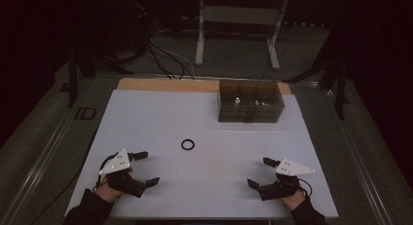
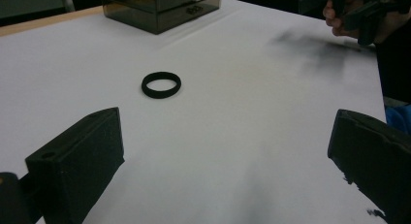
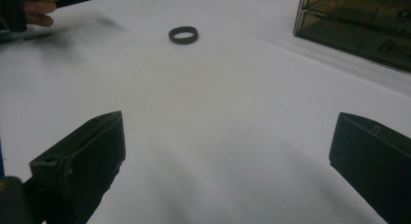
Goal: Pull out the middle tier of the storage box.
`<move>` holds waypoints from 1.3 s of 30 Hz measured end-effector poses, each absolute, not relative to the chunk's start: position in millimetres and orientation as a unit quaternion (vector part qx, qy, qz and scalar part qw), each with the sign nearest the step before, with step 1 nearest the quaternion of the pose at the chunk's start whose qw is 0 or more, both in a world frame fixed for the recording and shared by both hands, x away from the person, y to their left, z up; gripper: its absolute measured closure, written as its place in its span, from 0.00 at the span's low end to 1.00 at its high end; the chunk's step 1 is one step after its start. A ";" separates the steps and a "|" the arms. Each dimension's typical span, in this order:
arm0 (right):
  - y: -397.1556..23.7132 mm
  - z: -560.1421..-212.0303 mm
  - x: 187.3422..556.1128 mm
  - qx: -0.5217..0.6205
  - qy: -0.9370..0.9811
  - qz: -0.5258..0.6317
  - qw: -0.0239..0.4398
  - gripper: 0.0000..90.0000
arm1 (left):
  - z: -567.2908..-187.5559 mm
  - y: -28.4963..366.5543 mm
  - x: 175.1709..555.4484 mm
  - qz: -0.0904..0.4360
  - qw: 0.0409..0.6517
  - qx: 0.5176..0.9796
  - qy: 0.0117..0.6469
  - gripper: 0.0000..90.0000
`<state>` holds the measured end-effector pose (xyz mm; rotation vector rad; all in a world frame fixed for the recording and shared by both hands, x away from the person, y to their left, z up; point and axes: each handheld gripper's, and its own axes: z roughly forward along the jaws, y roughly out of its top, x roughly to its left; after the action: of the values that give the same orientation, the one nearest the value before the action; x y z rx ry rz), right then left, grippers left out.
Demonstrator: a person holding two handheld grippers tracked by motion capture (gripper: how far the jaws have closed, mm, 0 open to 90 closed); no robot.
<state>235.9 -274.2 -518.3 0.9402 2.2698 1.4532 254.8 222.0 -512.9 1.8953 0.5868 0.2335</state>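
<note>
A small black ring lies flat on the white table top, near its middle. It also appears as the ring ahead of the left jaws and as the ring far ahead of the right jaws. My left gripper rests at the front left, open, with nothing between its jaws. At the front right my right gripper stands open and empty too. A smoky transparent drawer box sits at the back right of the table.
The drawer box shows at the top of the left gripper view, and the box at the upper right of the right gripper view. Cables and a metal stand lie on the floor beyond the table.
</note>
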 end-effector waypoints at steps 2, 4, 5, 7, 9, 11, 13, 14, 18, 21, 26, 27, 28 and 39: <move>-274.3 -520.8 236.5 0.326 0.789 0.499 0.147 0.00 | -512.6 219.8 256.1 0.098 0.542 0.797 0.250 0.01; -275.1 -522.3 236.7 0.323 0.793 0.496 0.146 0.00 | -512.6 218.7 256.5 0.100 0.540 0.798 0.249 0.01; -275.1 -522.3 236.7 0.323 0.793 0.496 0.146 0.00 | -512.6 217.8 257.0 0.101 0.539 0.798 0.249 0.01; -275.9 -522.1 237.3 0.322 0.793 0.497 0.145 0.00 | -512.8 217.1 256.8 0.099 0.537 0.800 0.249 0.01; -276.0 -520.8 238.0 0.323 0.791 0.500 0.142 0.00 | -512.9 217.4 255.5 0.099 0.536 0.800 0.250 0.01; -275.5 -520.5 237.4 0.320 0.793 0.498 0.147 0.00 | -512.3 218.5 254.6 0.102 0.538 0.798 0.251 0.01; -274.9 -519.9 235.6 0.315 0.795 0.497 0.149 0.00 | -511.9 219.1 255.1 0.102 0.544 0.793 0.254 0.01; -274.4 -519.7 235.0 0.313 0.796 0.497 0.148 0.00 | -511.6 218.9 255.0 0.102 0.545 0.793 0.253 0.01; -273.8 -517.9 232.1 0.311 0.793 0.501 0.154 0.00 | -511.6 216.9 253.4 0.102 0.541 0.799 0.243 0.01; -274.2 -516.0 229.2 0.313 0.790 0.502 0.161 0.00 | -511.2 216.7 252.3 0.102 0.541 0.800 0.238 0.01; -271.1 -514.6 228.8 0.313 0.793 0.499 0.157 0.00 | -510.7 219.7 252.2 0.103 0.549 0.793 0.241 0.01; -270.5 -514.3 228.8 0.311 0.796 0.495 0.157 0.00 | -510.9 219.6 252.1 0.101 0.548 0.794 0.243 0.01; -270.1 -513.9 228.8 0.309 0.798 0.492 0.158 0.00 | -510.7 219.7 251.7 0.103 0.545 0.796 0.242 0.01; -268.1 -502.5 224.7 0.307 0.798 0.494 0.157 0.00 | -509.9 220.5 250.7 0.101 0.552 0.791 0.244 0.01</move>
<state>224.7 -268.1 -502.5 0.8795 2.2843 1.4122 250.7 220.5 -509.9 1.8711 0.5775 0.2390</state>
